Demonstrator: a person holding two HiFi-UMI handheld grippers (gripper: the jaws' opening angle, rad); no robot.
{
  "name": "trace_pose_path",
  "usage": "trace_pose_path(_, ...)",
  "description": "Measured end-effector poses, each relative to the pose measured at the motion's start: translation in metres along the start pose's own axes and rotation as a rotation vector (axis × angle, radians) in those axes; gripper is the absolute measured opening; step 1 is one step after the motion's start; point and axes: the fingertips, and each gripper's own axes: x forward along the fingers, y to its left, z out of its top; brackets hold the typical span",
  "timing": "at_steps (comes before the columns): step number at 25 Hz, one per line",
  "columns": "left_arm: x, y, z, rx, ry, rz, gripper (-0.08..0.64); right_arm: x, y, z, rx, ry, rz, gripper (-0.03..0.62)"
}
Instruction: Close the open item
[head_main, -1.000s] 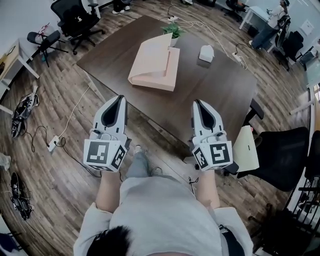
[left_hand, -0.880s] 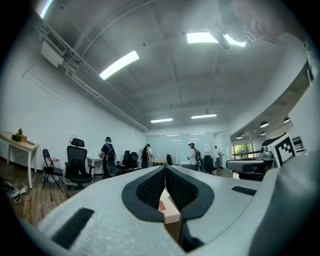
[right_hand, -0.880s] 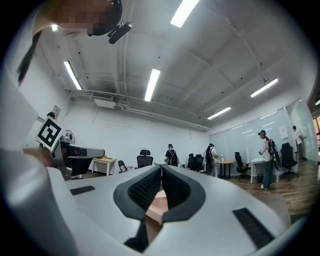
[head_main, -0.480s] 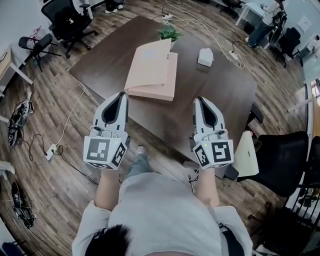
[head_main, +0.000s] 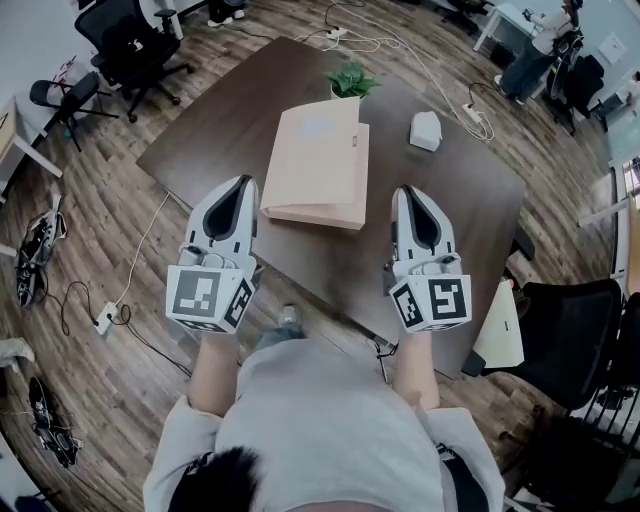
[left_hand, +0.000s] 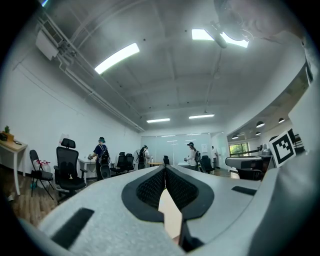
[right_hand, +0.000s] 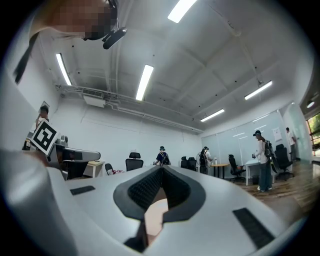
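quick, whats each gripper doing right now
left gripper: closed, holding nothing
right gripper: closed, holding nothing

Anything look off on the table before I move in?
Only the pink box: its lid looks lifted off the base rather than lying flat and shut. The plant and the small white box stand upright, and nothing is spilled.

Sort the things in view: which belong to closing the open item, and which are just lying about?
Job in hand:
beige box, lid partly raised
left gripper, shut, empty
right gripper, shut, empty

Lying about:
potted plant
small white box
power strip
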Motion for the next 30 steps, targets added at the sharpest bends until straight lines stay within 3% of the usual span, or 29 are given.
trace_pose_path(10, 0.048, 0.036, -0.002, 0.036, -0.016, -0.083, 0.009, 0.047, -0.007, -0.001, -0.015, -0.007, -0.076, 0.014)
trace_pose_path(22, 0.087, 0.03, -0.042, 0.067, 0.05, -0.237, 0.009, 0.056, -0.011, -0.016, -0.036, 0.041, -0.144, 0.014)
trace_pose_path(30, 0.1, -0.007, -0.09, 0.207, 0.144, -0.348, 0.011, 0.052, -0.029, -0.027, -0.039, 0.092, -0.148, 0.014)
